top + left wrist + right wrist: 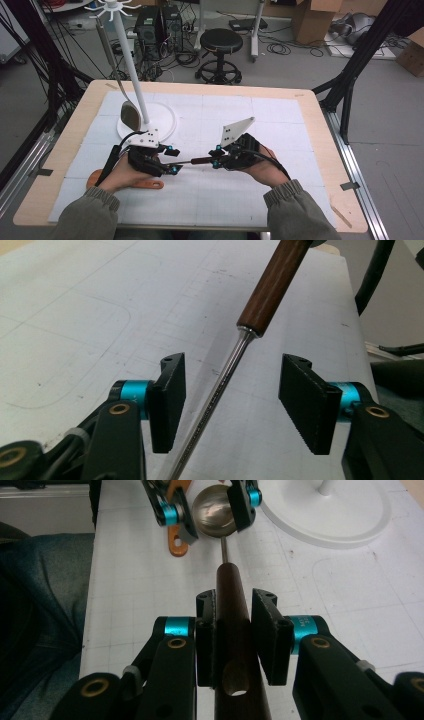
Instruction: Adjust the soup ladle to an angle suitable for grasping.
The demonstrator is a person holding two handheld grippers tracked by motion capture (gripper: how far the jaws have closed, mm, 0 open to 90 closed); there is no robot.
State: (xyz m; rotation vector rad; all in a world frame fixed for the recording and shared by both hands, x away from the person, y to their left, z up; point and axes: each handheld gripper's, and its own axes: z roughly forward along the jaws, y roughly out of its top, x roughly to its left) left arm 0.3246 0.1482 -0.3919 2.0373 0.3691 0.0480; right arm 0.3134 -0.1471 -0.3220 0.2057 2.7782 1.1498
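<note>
My right tongs (235, 630) clamp the ladle (232, 610) handle, left tongs (232, 405) half-open round its shaft w/o touching; hanging on rack (131, 60) still left.

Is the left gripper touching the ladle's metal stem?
Apart. In the left gripper view, the stem runs between the left gripper's open jaws, with mat showing on both sides.

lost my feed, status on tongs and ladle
Right tongs shut on ladle handle. Left tongs open around its steel shaft, not touching. Nothing in the way.
</note>
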